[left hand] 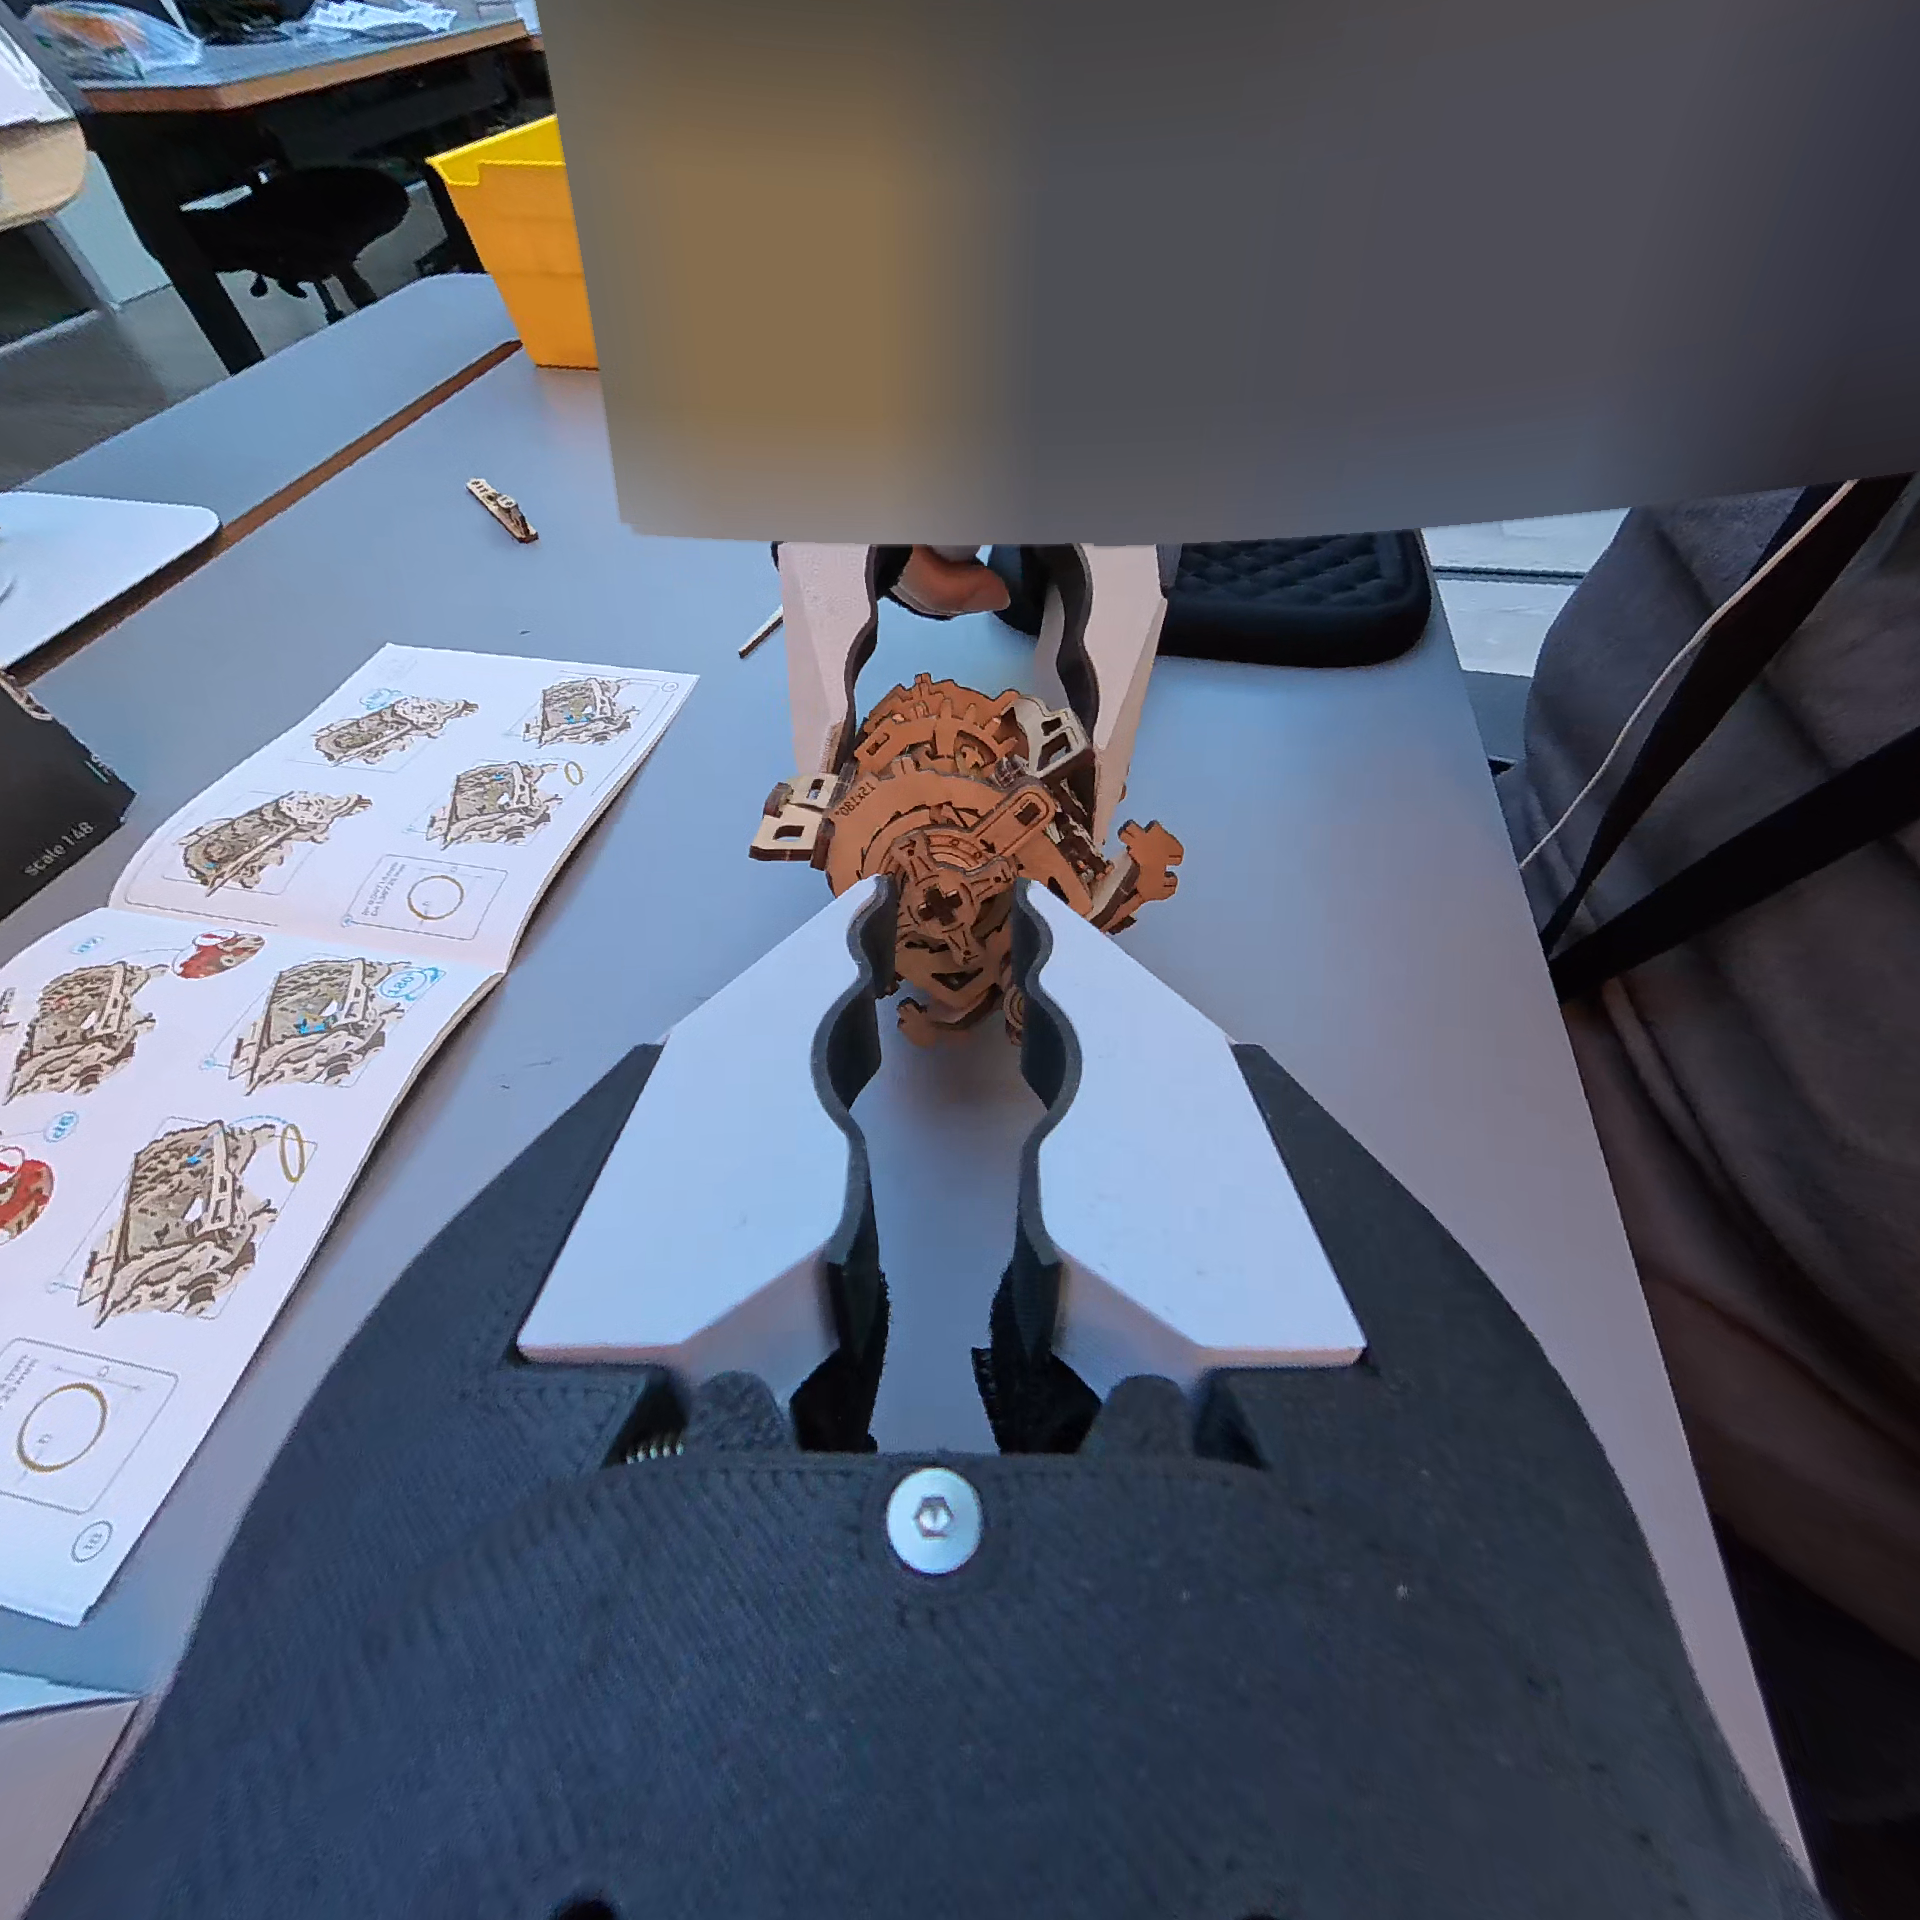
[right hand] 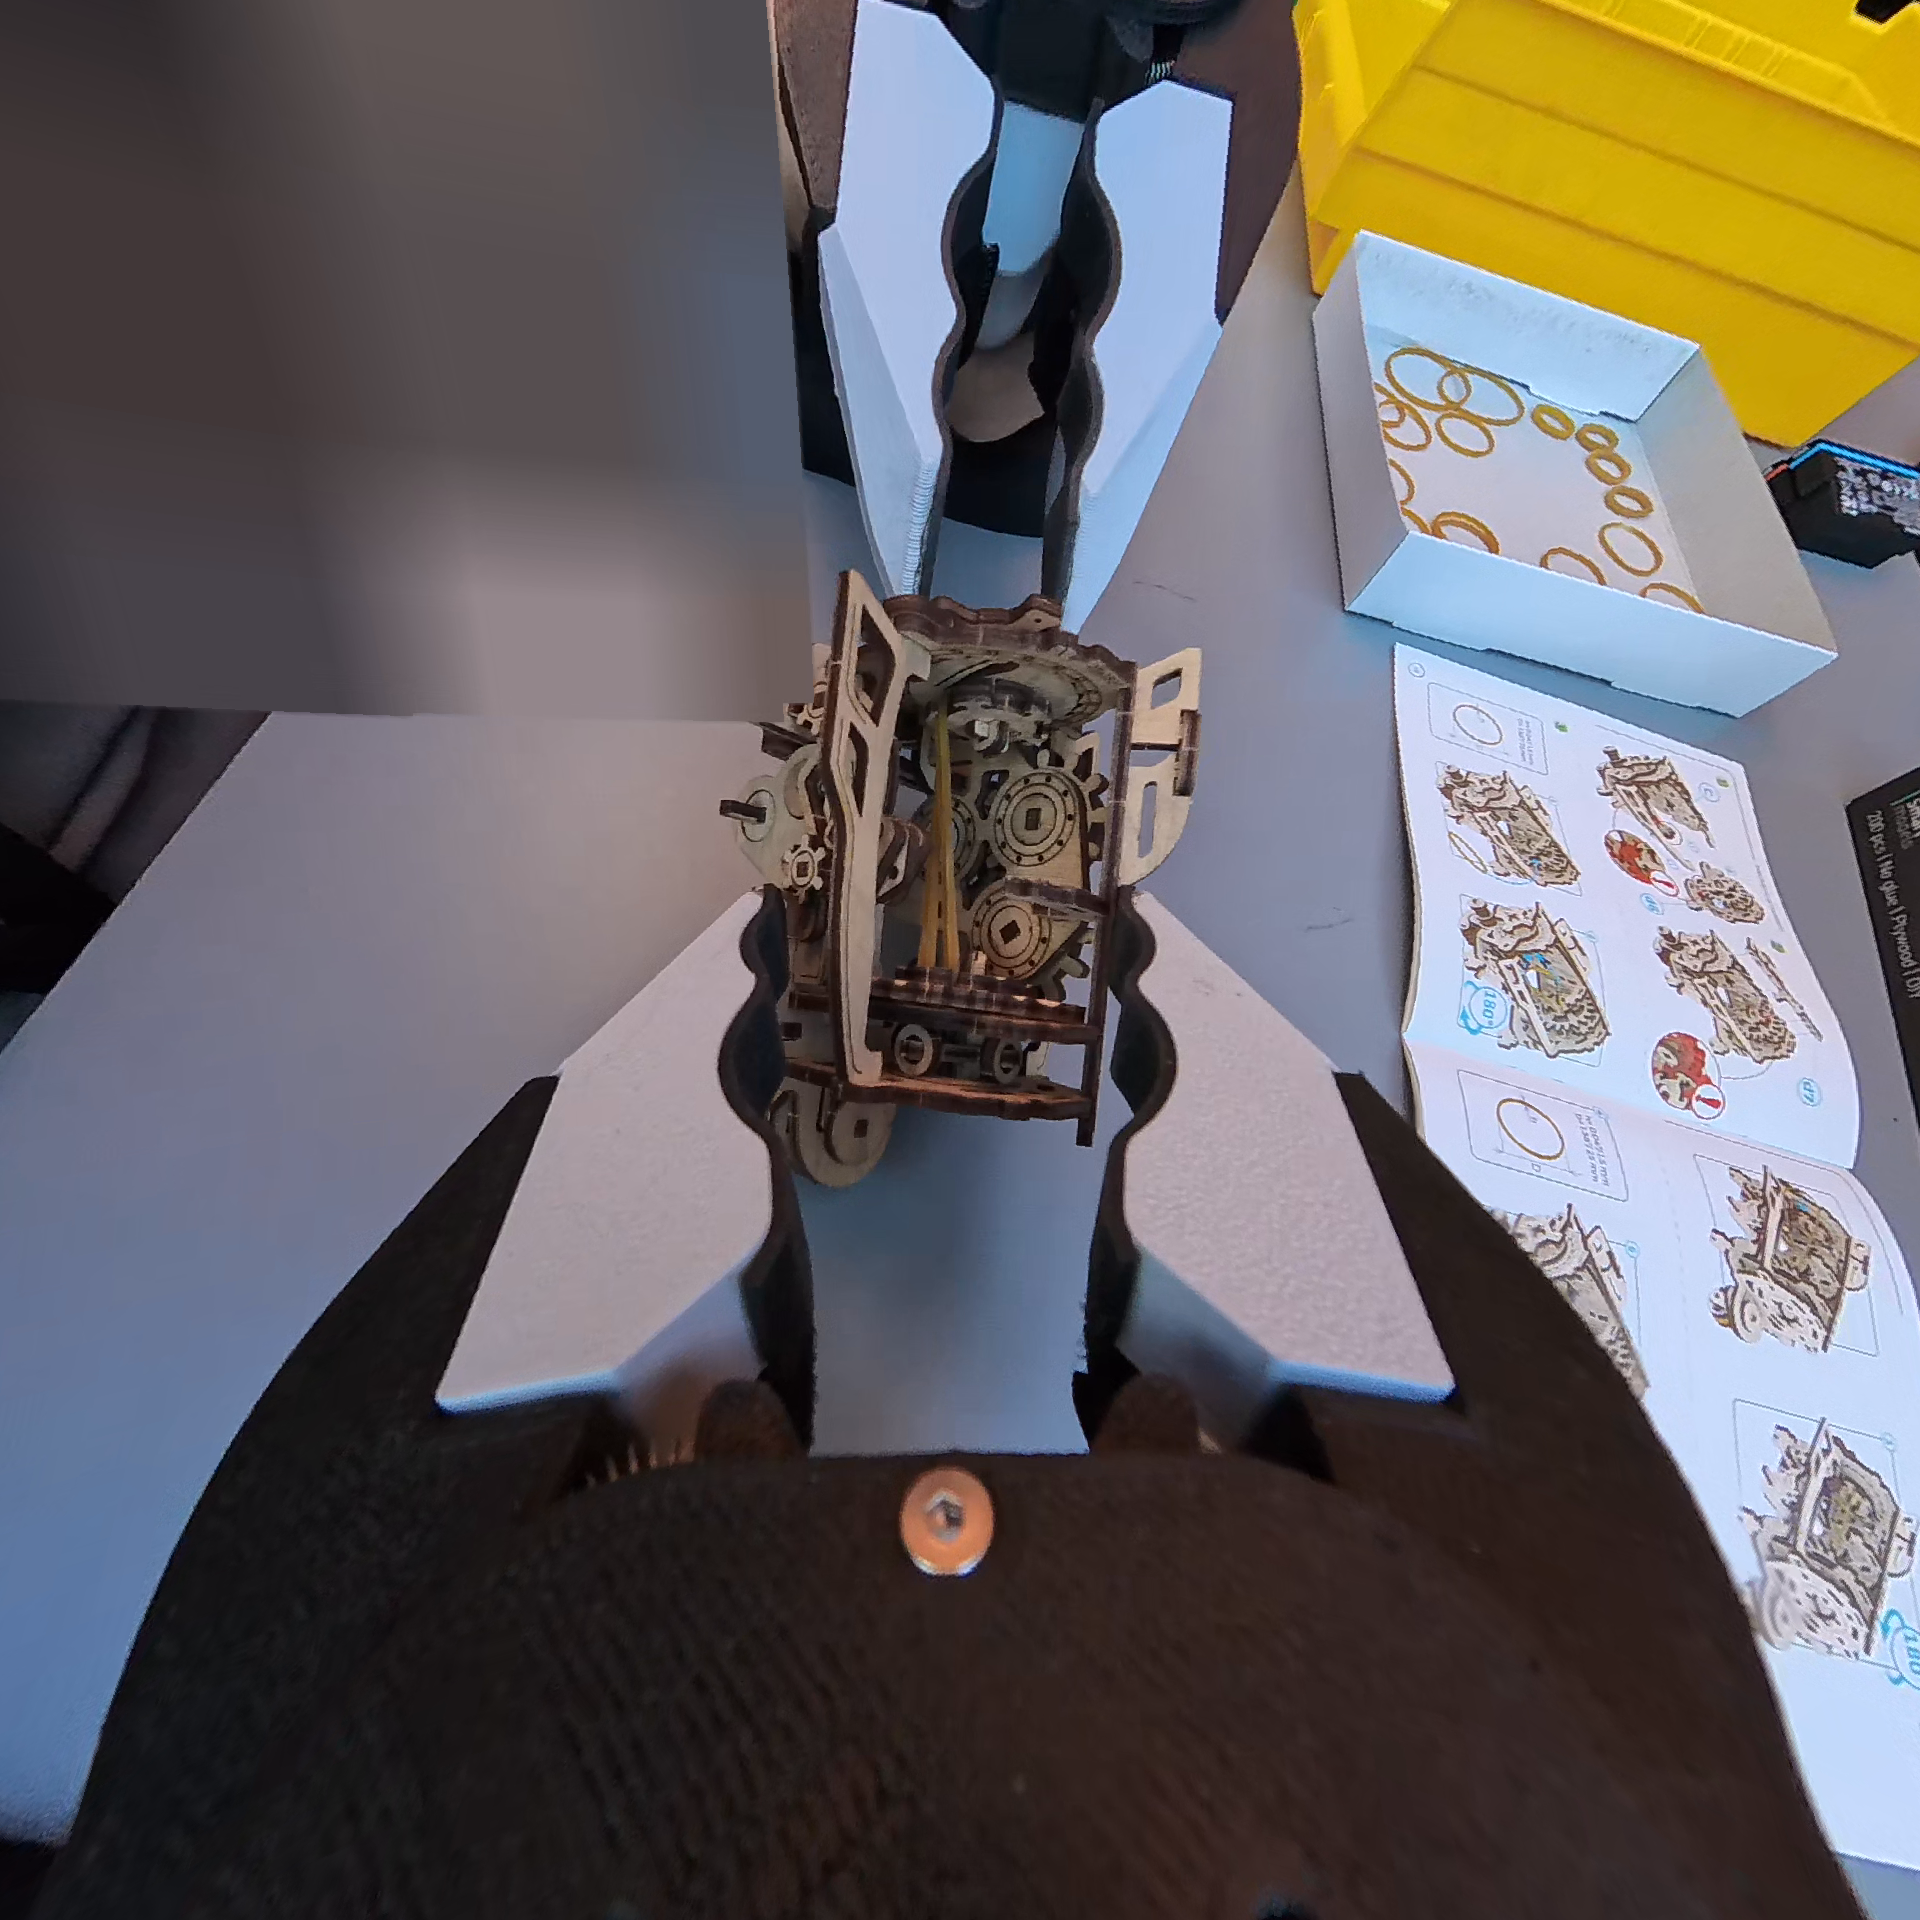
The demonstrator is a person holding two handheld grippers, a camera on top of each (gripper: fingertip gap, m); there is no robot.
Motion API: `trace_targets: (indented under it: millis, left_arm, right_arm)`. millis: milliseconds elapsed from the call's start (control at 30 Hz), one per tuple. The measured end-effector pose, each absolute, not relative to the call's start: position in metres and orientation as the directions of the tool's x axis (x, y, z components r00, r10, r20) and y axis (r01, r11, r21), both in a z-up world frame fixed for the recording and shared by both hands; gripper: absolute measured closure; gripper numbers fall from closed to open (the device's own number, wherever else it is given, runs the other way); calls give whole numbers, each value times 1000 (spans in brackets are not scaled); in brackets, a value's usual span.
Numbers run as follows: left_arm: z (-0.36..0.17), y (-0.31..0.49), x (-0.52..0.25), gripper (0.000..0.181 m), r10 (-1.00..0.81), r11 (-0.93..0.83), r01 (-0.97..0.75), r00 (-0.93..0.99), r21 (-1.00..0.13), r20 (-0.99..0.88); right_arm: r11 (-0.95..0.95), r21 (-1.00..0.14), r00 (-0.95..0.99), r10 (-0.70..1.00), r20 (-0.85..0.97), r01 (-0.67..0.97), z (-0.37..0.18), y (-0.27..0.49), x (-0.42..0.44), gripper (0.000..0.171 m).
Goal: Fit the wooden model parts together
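Observation:
A wooden gear model [left hand: 956,831] hangs above the grey table [left hand: 1299,935], held from both ends. My left gripper [left hand: 951,899] is shut on its near end, with a round hub with a cross slot between the fingertips. My right gripper [right hand: 945,925] is shut on the model's frame [right hand: 966,862], its pads against both sides. A yellow rubber band [right hand: 940,831] runs lengthwise inside, past several gears. Each gripper shows opposite in the other's view: the right one [left hand: 971,717], the left one [right hand: 992,592].
An open instruction booklet [left hand: 312,935] lies on the table and also shows in the right wrist view [right hand: 1621,987]. There is a white box of rubber bands [right hand: 1538,468], yellow bins [right hand: 1662,156], a loose wooden piece [left hand: 504,509], a black padded rest [left hand: 1299,597], and a person's clothing [left hand: 1745,935] at the right edge. The left gripper's tips are roughly 5 cm from the right gripper's.

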State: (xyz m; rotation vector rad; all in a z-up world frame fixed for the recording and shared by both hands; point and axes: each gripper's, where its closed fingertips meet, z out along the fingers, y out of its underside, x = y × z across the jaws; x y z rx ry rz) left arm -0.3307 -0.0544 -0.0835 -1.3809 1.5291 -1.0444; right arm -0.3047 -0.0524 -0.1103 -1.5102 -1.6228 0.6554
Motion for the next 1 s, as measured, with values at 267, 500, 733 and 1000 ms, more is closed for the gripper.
trace_targets:
  millis: [267, 500, 733, 1000]
  left_arm:
    - [-81, -54, -331, 162, -998, 11, -317, -69, -948, 11]
    - [-81, -51, -332, 162, -997, -39, -314, -58, -949, 60]
    - [-79, -51, -333, 161, -993, -81, -298, -57, -951, 102]
    - [-76, -55, -336, 160, -986, -105, -281, -99, -954, 137]
  right_arm:
    - [132, -826, 52, 980, 191, 547, -110, -53, -306, 110]
    - [115, -823, 86, 977, 195, 556, -110, -52, -307, 110]
    - [94, -823, 109, 976, 186, 560, -110, -52, -309, 110]
    - [154, -794, 99, 960, 260, 588, -110, -52, -312, 110]
